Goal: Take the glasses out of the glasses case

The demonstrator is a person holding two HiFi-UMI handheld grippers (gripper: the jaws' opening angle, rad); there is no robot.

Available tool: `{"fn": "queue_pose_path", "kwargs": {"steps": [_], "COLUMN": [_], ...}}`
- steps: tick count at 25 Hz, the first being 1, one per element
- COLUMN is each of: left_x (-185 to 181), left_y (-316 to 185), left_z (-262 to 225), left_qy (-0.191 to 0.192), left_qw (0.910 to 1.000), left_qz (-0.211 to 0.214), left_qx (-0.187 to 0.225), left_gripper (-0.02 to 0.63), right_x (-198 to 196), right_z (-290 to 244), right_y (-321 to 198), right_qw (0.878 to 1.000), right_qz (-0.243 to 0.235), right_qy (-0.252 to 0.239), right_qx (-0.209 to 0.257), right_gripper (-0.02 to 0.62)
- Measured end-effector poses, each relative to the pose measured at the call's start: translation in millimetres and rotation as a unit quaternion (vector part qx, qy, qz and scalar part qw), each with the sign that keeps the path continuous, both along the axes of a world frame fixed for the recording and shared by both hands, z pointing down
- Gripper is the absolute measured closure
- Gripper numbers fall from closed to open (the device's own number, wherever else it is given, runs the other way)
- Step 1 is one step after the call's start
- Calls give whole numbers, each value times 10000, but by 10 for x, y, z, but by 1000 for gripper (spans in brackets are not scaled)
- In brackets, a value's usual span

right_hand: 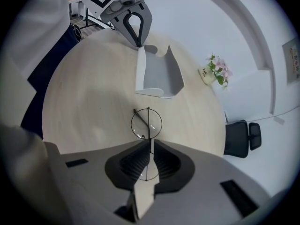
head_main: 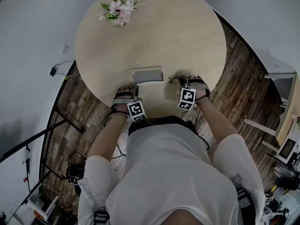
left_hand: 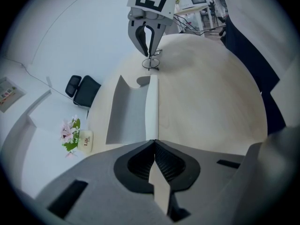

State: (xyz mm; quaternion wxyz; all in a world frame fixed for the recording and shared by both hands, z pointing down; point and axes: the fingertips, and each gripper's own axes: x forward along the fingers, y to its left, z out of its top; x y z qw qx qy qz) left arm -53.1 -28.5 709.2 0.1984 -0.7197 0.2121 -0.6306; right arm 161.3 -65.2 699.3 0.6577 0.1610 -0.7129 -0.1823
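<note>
Partly hidden, glasses [right_hand: 148,123] sit pinched in the right gripper [right_hand: 151,143].

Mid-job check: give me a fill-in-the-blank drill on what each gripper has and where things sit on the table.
1. The right gripper is shut on the ____.
2. The left gripper clamps a wall of the open ____.
3. The flowers stand near the edge of the table ____ from the person.
Missing: glasses; glasses case; farthest.
</note>
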Motion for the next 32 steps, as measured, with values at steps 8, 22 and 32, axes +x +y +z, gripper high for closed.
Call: {"fn": "queue_pose_path", "kwargs": {"steps": [8,22,32], "left_x": [-10,-48,-131], "left_y": [13,-43,-163], "left_z": [-9,-414,-1474], "left_qy": [60,645,3393], "left_qw": [9999,9974,9173], "left_qz": [101,142,-2058], "left_qx": [-32,276,338], "left_gripper": [609,609,609], "right_x": [-47,-431,-693], "right_z": [-226,-723,-1678], "right_y": [-6,18,-13], "right_qw": [9996,9927,9177], "right_qz": [8,319,2153], "right_qy": [-145,-872,-3213], "right_qx": [260,769,904], "right_gripper": [577,581,581]}}
